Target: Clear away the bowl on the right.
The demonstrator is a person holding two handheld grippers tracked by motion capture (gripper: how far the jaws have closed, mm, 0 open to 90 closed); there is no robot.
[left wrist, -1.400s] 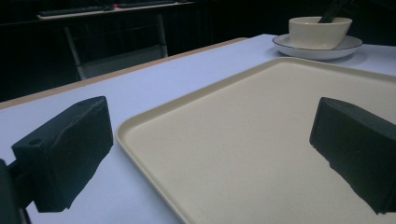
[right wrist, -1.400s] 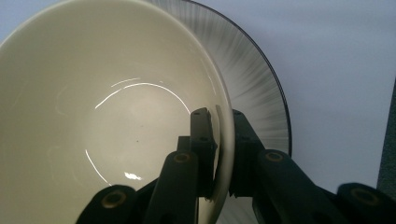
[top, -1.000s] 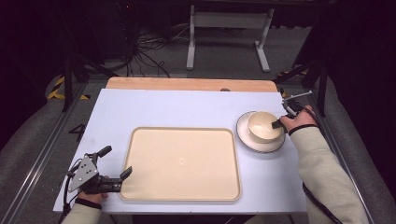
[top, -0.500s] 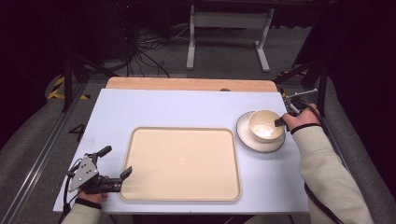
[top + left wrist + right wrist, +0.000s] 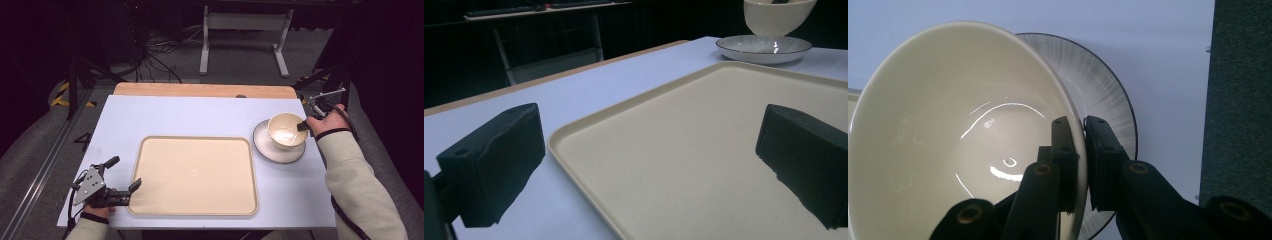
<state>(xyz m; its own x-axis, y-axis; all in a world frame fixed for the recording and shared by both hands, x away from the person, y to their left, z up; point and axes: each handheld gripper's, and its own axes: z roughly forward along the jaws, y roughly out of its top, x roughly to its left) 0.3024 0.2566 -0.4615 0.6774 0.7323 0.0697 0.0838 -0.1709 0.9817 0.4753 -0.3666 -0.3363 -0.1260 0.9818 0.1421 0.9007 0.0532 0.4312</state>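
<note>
A cream bowl [image 5: 285, 131] with a glossy inside sits at the right of the high view, lifted clear of a saucer [image 5: 278, 150] and tilted a little. Its rim on the right side is clamped between two black jaws, one inside the wall and one outside. In the left gripper view a gap shows between its base and the saucer. The saucer is pale, with a thin dark rim and fine radial streaks, lying flat on the desk [image 5: 200, 117] directly below the bowl.

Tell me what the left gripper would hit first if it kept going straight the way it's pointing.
The left gripper points across the beige tray; its open jaws straddle the tray's near corner, so it would probably meet the rim first.
</note>
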